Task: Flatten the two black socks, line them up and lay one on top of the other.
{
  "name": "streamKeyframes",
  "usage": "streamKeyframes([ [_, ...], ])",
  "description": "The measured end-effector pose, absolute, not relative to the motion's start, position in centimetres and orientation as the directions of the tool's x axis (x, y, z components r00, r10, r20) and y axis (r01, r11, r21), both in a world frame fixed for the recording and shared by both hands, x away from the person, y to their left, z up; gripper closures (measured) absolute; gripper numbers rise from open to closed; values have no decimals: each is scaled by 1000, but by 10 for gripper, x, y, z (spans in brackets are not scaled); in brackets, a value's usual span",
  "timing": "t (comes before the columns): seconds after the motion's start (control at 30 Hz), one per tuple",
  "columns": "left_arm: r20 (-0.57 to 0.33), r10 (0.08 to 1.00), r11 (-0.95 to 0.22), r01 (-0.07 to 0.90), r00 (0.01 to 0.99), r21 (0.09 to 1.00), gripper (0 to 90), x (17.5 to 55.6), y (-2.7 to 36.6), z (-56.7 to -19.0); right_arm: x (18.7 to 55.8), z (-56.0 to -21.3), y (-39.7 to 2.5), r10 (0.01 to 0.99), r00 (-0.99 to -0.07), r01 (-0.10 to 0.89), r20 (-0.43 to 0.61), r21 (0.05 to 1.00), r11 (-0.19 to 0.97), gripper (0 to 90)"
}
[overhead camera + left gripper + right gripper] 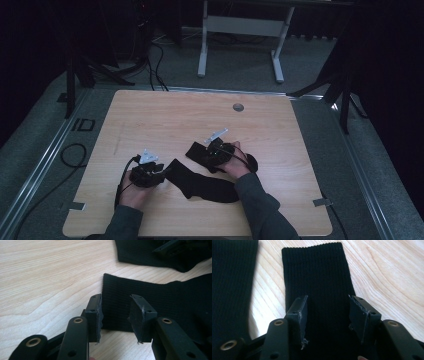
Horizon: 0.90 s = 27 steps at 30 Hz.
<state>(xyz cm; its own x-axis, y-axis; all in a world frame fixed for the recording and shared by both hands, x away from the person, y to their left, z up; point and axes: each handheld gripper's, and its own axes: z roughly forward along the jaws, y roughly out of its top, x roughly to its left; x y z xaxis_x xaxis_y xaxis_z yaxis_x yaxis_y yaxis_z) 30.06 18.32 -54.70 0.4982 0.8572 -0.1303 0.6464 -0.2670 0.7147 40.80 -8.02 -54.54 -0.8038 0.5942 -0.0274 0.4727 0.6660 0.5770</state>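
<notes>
Left gripper (159, 172) sat low at abt 7 o'clock on the tabletop (165, 115), fingers (94, 315) apart, straddling the cuff edge of the near sock (200, 182) w/o pinching it yet. In the left gripper view that ribbed cuff (117, 302) lay flat between the pads, its open end facing abt 9 o'clock.

Near sock ran long across the front of the tabletop, cuff at the left gripper, its long axis going from 9 toward 4 o'clock, the far end tucked near the person's right sleeve (257, 200).

Far sock (197, 151) lay just beyond, under the right gripper (212, 150), cuff pointing off toward 10 o'clock. Right gripper's fingers (300, 312) also apart, set either side of the ribbed leg (322, 277), hovering over or resting on it; can't tell which.

Judgement: both look poised for a pinch. To do it well, press the pads down to the wood so one slips under the fabric, grab both layers near the cuff corner, close fully before lifting. Keep the pull along each sock's length, else it'll bunch.
</notes>
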Motion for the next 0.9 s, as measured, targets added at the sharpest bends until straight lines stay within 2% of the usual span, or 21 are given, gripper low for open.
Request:
streamKeyframes([
  [0.13, -132, 863, -264, 659, 488, 705, 635, 302, 185, -549, 408, -546, -80, 598, -802, 478, -21, 578, 661, 539],
  [0.3, -128, 867, -272, 674, 481, 687, 644, 302, 184, -551, 406, -544, -79, 599, -801, 483, -17, 574, 662, 725],
  [0.33, -128, 867, -272, 674, 481, 687, 645, 302, 184, -551, 406, -544, -79, 599, -801, 483, -17, 574, 662, 725],
  [0.4, -120, 869, -279, 676, 480, 683, 646, 302, 183, -553, 406, -544, -78, 598, -801, 486, -15, 568, 665, 814],
  [0.67, -117, 872, -280, 680, 475, 678, 647, 302, 183, -553, 401, -538, -77, 628, -777, 525, 28, 580, 623, 838],
  [0.9, -129, 878, -246, 665, 462, 705, 656, 298, 188, -548, 385, -508, -78, 621, -782, 510, 50, 625, 591, 838],
])
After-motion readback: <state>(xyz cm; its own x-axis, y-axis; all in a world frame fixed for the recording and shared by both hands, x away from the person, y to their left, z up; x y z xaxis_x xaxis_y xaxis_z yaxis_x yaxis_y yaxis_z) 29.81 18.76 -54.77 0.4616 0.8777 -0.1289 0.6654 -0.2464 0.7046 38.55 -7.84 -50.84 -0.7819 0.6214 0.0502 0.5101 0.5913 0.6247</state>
